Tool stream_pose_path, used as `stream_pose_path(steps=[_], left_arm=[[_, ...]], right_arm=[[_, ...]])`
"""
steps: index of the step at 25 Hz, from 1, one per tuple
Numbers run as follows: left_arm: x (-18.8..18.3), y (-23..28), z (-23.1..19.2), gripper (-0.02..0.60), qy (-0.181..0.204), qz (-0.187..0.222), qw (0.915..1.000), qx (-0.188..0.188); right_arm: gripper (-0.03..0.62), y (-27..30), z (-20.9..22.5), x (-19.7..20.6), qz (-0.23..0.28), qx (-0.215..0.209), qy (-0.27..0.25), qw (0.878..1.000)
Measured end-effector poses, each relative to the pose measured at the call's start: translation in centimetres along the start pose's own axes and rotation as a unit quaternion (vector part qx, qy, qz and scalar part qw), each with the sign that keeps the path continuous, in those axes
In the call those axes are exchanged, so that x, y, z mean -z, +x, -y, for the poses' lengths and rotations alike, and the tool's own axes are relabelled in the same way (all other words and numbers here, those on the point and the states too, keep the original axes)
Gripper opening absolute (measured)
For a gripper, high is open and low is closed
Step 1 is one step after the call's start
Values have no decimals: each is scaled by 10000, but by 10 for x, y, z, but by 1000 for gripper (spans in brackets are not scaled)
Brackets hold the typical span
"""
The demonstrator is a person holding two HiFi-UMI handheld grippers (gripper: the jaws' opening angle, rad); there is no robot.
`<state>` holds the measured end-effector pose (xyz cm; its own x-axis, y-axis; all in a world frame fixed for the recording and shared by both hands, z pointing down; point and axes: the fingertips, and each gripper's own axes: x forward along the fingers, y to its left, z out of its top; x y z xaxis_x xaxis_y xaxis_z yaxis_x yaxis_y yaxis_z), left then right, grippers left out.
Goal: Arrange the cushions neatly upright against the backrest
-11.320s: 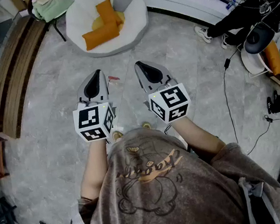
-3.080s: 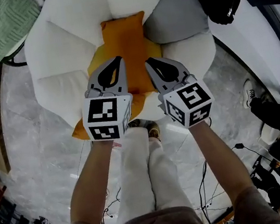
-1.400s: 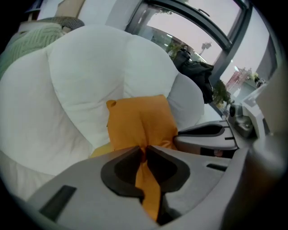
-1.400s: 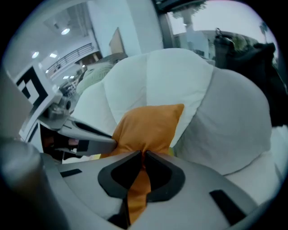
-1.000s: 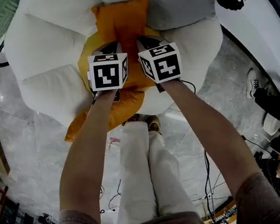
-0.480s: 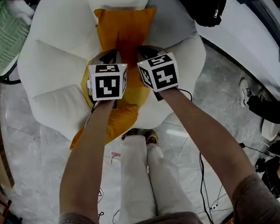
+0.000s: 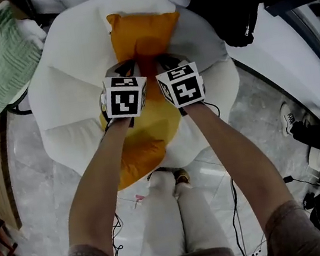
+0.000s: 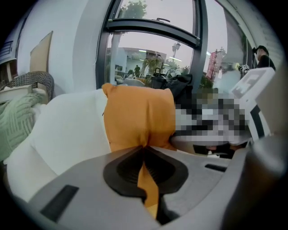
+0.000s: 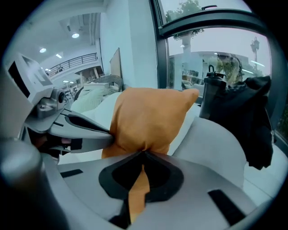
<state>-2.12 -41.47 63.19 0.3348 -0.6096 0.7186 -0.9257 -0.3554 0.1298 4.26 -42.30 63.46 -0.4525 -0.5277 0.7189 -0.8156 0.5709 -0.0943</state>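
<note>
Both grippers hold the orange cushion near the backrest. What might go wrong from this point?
1. The left gripper and right gripper pinch only a thin fold at the lower edge of the upright orange cushion. The fabric may slip out, or the cushion may flop forward off the backrest when released.
2. The second orange cushion seems to overhang the front of the seat and might slide to the floor.

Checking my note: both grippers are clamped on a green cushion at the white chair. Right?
No: the cushion is orange, not green; both gripper views show it. The left gripper and right gripper are clamped on it at the white chair.
</note>
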Motion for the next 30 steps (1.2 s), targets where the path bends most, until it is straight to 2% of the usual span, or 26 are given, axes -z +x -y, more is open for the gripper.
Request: stream_pose_path(steps=[4,7,12,15,17,19,23,26,30], left_arm=[[9,9,0,21,-53,123,9999,-31],[9,9,0,38,-42,243,9996,-109],[11,-5,5,77,197,161,9991,-330],[6,-22,9,75,230,200,9986,-437],[0,-34,11,35,247,224,9982,-506],[-3,-44,13,6,186,203,9983,-515],[-5,-65,16,3,66,159,9983,-549],[-3,-86,19,3,-167,179,9979,-607],[1,-118,13,3,-191,291,9958,-846]], right_arm=[[31,8,1,10,277,-109,385,9988],[32,6,0,11,407,-72,440,9982],[34,-11,-1,14,198,-108,447,9987],[32,-29,2,13,122,-4,433,9990],[32,-40,-1,8,140,-33,385,9992],[32,-49,-8,3,136,-135,284,9994],[32,-66,-33,-6,115,-492,21,9987],[32,-79,-55,-6,36,-801,-183,9966],[32,-88,-86,-12,-21,-1076,-449,9932]])
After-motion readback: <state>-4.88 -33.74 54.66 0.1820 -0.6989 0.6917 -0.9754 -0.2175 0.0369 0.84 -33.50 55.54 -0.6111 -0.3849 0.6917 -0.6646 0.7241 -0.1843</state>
